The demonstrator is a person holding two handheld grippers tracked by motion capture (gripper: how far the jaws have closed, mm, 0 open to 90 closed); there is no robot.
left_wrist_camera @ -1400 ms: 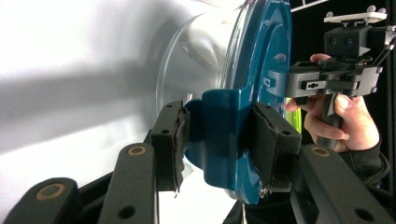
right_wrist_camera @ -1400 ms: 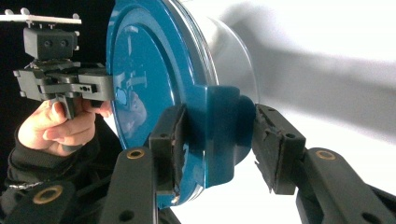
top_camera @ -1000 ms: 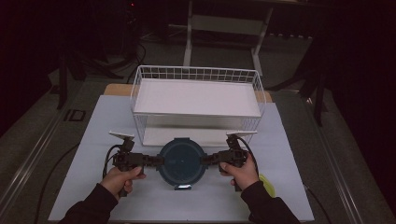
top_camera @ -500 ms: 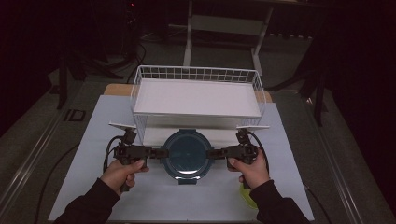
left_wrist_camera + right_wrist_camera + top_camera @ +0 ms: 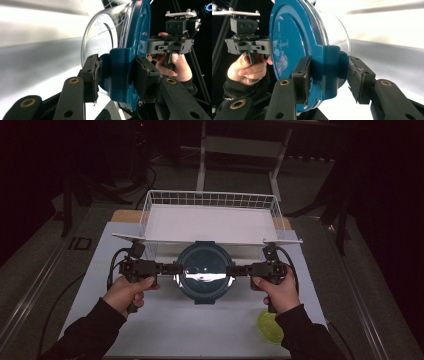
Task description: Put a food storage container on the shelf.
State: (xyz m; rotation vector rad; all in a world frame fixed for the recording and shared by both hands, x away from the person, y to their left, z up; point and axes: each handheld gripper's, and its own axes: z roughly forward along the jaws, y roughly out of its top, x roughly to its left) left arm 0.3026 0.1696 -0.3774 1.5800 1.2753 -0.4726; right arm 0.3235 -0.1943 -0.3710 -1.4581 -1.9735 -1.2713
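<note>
The round container [image 5: 204, 271], a clear bowl under a blue latching lid, is hanging between the two grippers above the white table [image 5: 200, 330], just in front of the wire basket [image 5: 210, 200]. The left gripper [image 5: 170, 268] is clamping the lid's left latch tab and the right gripper [image 5: 235, 269] the right tab, each part-open with pads pressing on blue plastic. The basket is lying directly ahead, equally near both hands.
</note>
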